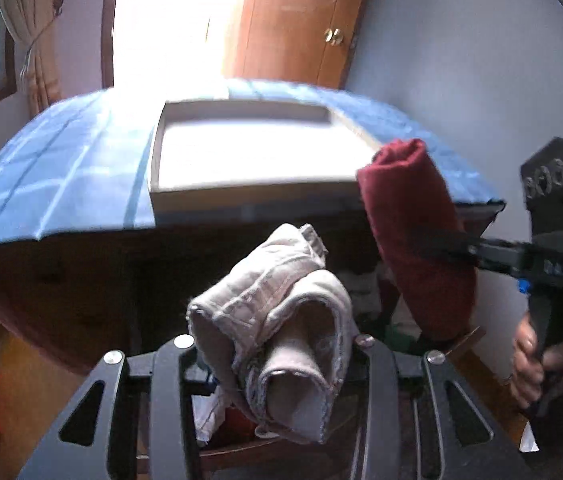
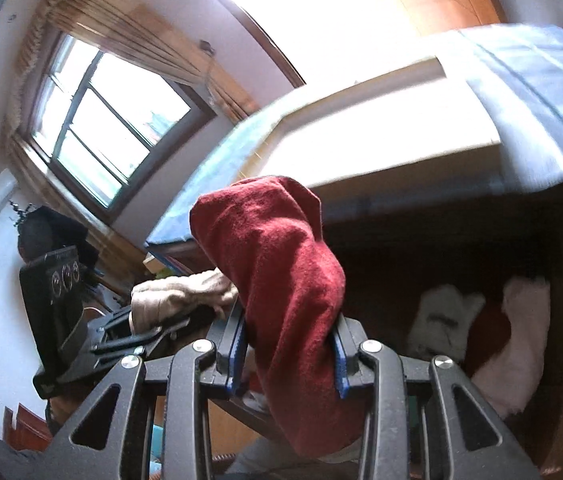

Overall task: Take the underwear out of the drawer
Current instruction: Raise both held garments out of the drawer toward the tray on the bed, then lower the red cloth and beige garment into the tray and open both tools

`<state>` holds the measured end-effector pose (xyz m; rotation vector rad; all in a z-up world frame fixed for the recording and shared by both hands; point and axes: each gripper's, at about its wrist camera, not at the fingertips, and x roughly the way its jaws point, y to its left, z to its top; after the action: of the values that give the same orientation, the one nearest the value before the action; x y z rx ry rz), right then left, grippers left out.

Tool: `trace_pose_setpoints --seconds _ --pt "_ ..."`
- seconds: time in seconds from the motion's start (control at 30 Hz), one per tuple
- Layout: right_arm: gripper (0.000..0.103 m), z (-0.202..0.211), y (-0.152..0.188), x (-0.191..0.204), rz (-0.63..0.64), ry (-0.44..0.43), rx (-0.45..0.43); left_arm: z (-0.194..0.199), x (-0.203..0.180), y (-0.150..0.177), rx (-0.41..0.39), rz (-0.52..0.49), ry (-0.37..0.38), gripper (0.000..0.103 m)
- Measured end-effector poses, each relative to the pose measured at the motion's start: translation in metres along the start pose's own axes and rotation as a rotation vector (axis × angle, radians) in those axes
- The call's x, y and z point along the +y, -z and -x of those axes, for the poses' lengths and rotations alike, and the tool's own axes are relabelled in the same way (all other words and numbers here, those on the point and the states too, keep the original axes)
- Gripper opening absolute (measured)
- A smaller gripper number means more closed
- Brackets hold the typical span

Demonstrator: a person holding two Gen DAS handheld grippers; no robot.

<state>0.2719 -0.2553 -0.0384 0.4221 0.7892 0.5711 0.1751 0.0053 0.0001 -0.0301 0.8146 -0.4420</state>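
Note:
My left gripper [image 1: 277, 352] is shut on a rolled beige underwear [image 1: 277, 320], held up in front of the dark wooden dresser. To its right, my right gripper [image 1: 433, 246] is shut on a rolled dark red underwear [image 1: 413, 240] that stands upright in its fingers. In the right wrist view the red underwear [image 2: 281, 280] sits clamped between the blue pads [image 2: 237, 344], and the beige underwear [image 2: 185, 296] shows at the left in the left gripper [image 2: 185, 316]. Below lies the open drawer [image 2: 561, 364] with white and pink garments [image 2: 481, 328] inside.
A shallow white tray [image 1: 249, 196] rests on the blue checked cloth [image 1: 61, 168] covering the dresser top. A wooden door [image 1: 297, 20] and grey wall stand behind. A window [image 2: 101, 120] with curtains is at the left. A person's hand [image 1: 529, 364] grips the right handle.

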Motion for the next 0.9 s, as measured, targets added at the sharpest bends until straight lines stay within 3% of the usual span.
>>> trace_pose_setpoints --seconds 0.23,0.4,0.53,0.73,0.9 --pt "0.038 0.002 -0.048 0.022 0.022 -0.028 -0.070 0.026 0.013 -0.041 -0.137 0.014 -0.016 0.038" --pt "0.038 -0.008 -0.084 0.021 -0.033 -0.043 -0.113 0.024 0.033 -0.075 -0.240 0.071 -0.098 0.038" --pt "0.038 -0.031 -0.118 0.016 -0.098 -0.051 -0.124 0.005 0.043 -0.098 -0.298 0.098 -0.172 0.038" --pt "0.038 -0.083 -0.152 -0.008 -0.224 -0.041 -0.095 -0.041 0.048 -0.130 -0.345 0.082 -0.224 0.038" --pt "0.038 -0.131 -0.177 -0.037 -0.365 -0.033 -0.069 -0.074 0.055 -0.146 -0.330 0.094 -0.264 0.038"
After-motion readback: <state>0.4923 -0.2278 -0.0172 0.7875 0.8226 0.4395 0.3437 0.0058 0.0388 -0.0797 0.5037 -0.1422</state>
